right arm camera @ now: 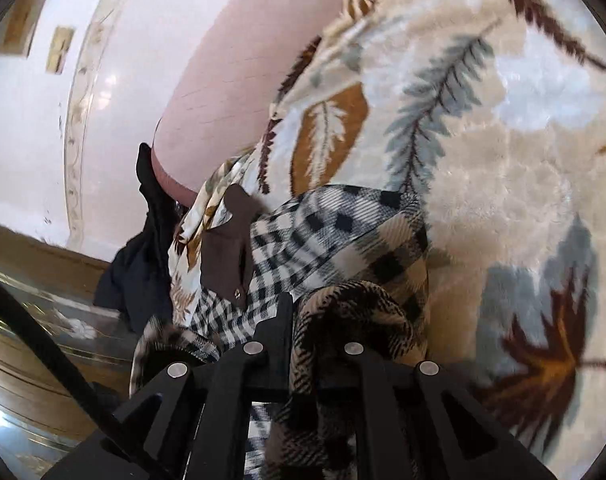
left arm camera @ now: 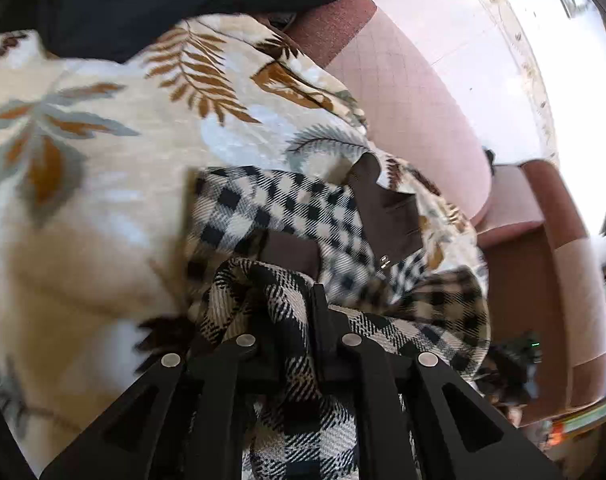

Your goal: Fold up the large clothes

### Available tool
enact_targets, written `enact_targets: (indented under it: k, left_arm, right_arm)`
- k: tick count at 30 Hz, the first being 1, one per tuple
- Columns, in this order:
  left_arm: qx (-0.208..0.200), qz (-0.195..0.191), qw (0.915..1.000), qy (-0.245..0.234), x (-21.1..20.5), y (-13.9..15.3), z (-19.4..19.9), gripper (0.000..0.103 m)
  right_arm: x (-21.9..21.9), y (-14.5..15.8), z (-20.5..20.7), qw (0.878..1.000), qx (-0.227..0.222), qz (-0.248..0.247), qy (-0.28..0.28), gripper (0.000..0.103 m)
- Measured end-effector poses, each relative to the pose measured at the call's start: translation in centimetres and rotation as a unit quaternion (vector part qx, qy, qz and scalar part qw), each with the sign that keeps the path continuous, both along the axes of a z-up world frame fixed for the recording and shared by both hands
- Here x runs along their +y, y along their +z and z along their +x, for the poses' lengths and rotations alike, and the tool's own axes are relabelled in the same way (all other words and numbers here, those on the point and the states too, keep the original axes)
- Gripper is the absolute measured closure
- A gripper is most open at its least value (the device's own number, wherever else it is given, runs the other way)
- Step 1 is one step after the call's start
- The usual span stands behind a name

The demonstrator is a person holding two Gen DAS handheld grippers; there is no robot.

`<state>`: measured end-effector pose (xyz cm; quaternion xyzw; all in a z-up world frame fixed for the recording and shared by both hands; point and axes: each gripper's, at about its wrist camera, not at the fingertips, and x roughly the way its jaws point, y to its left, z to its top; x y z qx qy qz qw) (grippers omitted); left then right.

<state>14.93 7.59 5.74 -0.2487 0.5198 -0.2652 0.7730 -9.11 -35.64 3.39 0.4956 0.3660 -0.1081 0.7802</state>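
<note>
Plaid coat [left arm camera: 287, 308] bunched in both my grippers, left [left arm camera: 299, 320] and right [right arm camera: 299, 320] clamped on it over the leafy blanket [left arm camera: 103, 160]. Thin pinches; a tug could slip it loose.

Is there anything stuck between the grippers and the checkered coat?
No. Nothing visible stands between them: the left gripper and the right gripper are each already clamped on a bunch of the checkered coat. The rest of it lies on the leaf-patterned blanket.
</note>
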Motion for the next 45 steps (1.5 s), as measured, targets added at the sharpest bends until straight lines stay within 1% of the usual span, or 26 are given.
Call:
enact_targets:
  k: [1,2,3,4,6,7,8,10,12,14,15,17,21,22,25,26,28,30,32,33,34,37,39,40,43,45]
  left_arm:
    - [0.000,-0.012,0.9999,-0.003,0.0,0.0,0.4,0.090]
    - [-0.004,-0.035,0.9994,-0.004,0.1,0.1,0.8,0.087]
    - [-0.005,-0.053,0.9986,-0.001,0.4,0.2,0.9,0.079]
    - [-0.005,-0.085,0.9964,0.007,0.8,0.3,1.2,0.074]
    - [0.003,-0.138,0.9902,0.024,1.6,0.2,1.5,0.052]
    - [0.006,-0.158,0.9866,0.037,2.1,0.1,1.6,0.048]
    - [0.006,-0.163,0.9854,0.049,2.4,0.1,1.7,0.043]
    - [-0.003,-0.165,0.9837,0.072,3.2,0.4,1.9,0.040]
    - [0.000,-0.173,0.9813,0.085,3.8,0.4,2.2,0.038]
    - [0.002,-0.174,0.9800,0.097,4.4,0.4,2.3,0.037]
    - [0.000,-0.167,0.9809,0.100,4.6,0.5,2.3,0.035]
    - [-0.012,-0.138,0.9849,0.103,4.5,0.9,2.3,0.033]
    - [-0.055,-0.067,0.9919,0.093,3.4,2.2,1.9,0.031]
    - [-0.064,-0.056,0.9925,0.089,3.3,2.4,1.7,0.031]
    - [-0.089,-0.023,0.9932,0.071,2.6,2.9,1.3,0.030]
    - [-0.096,-0.015,0.9930,0.067,2.4,3.0,1.2,0.030]
    - [-0.097,-0.005,0.9929,0.069,2.4,2.8,1.3,0.030]
    - [-0.089,-0.008,0.9931,0.076,2.7,2.4,1.4,0.030]
    - [-0.074,-0.022,0.9926,0.094,3.8,2.0,1.8,0.030]
    - [-0.069,-0.026,0.9922,0.100,4.0,1.9,1.9,0.030]
    - [-0.062,-0.032,0.9915,0.110,4.7,1.8,2.0,0.030]
    - [-0.056,-0.019,0.9907,0.123,5.7,1.9,2.1,0.030]
    - [-0.064,-0.003,0.9904,0.123,5.9,2.2,1.9,0.030]
    - [-0.069,0.012,0.9907,0.117,5.8,2.4,1.6,0.030]
    - [-0.076,0.029,0.9929,0.087,5.7,2.6,0.6,0.030]
    - [-0.072,0.030,0.9949,0.064,5.7,2.4,-0.4,0.030]
  right_arm:
    - [-0.6,-0.3,0.2,1.000,-0.008,0.012,0.001,0.092]
    - [-1.3,-0.5,0.5,0.999,-0.020,0.027,-0.002,0.090]
    - [-1.7,-0.6,0.5,0.999,-0.032,0.037,-0.006,0.082]
    - [-2.2,-0.7,0.5,0.998,-0.049,0.047,-0.015,0.060]
    - [-2.9,-1.0,0.1,0.994,-0.080,0.061,-0.041,0.034]
    - [-3.2,-1.2,0.1,0.993,-0.084,0.068,-0.049,0.034]
    - [-3.6,-1.6,0.2,0.992,-0.086,0.079,-0.056,0.034]
    - [-3.9,-1.7,0.2,0.991,-0.086,0.082,-0.066,0.034]
    - [-4.2,-1.5,0.1,0.991,-0.088,0.076,-0.072,0.034]
    - [-4.3,-0.5,-0.1,0.991,-0.092,0.055,-0.083,0.033]
    - [-4.5,0.2,-0.4,0.991,-0.095,0.040,-0.088,0.032]
    - [-4.5,1.5,-0.9,0.990,-0.102,0.012,-0.097,0.028]
    - [-4.1,3.9,-1.5,0.990,-0.098,-0.041,-0.096,0.028]
    - [-3.7,4.3,-1.4,0.990,-0.095,-0.052,-0.092,0.028]
    - [-1.3,5.5,0.0,0.990,-0.086,-0.093,-0.056,0.028]
    - [0.1,6.0,0.9,0.990,-0.081,-0.116,-0.029,0.029]
    - [2.8,6.2,2.0,0.986,-0.070,-0.149,0.018,0.036]
    - [6.4,6.3,3.3,0.978,-0.057,-0.188,0.074,0.041]
    - [10.8,6.1,4.2,0.962,-0.047,-0.231,0.140,0.046]
    - [12.4,6.0,4.5,0.955,-0.044,-0.244,0.163,0.048]
    - [14.5,5.6,4.8,0.945,-0.038,-0.260,0.193,0.050]
    - [18.5,3.8,6.6,0.925,-0.008,-0.287,0.249,0.052]
    - [19.2,2.3,8.8,0.918,0.023,-0.306,0.250,0.053]
    - [19.1,1.4,10.4,0.920,0.038,-0.300,0.249,0.053]
    - [18.1,-1.3,14.9,0.925,0.088,-0.281,0.241,0.053]
    - [17.8,-2.9,17.7,0.920,0.129,-0.289,0.231,0.053]
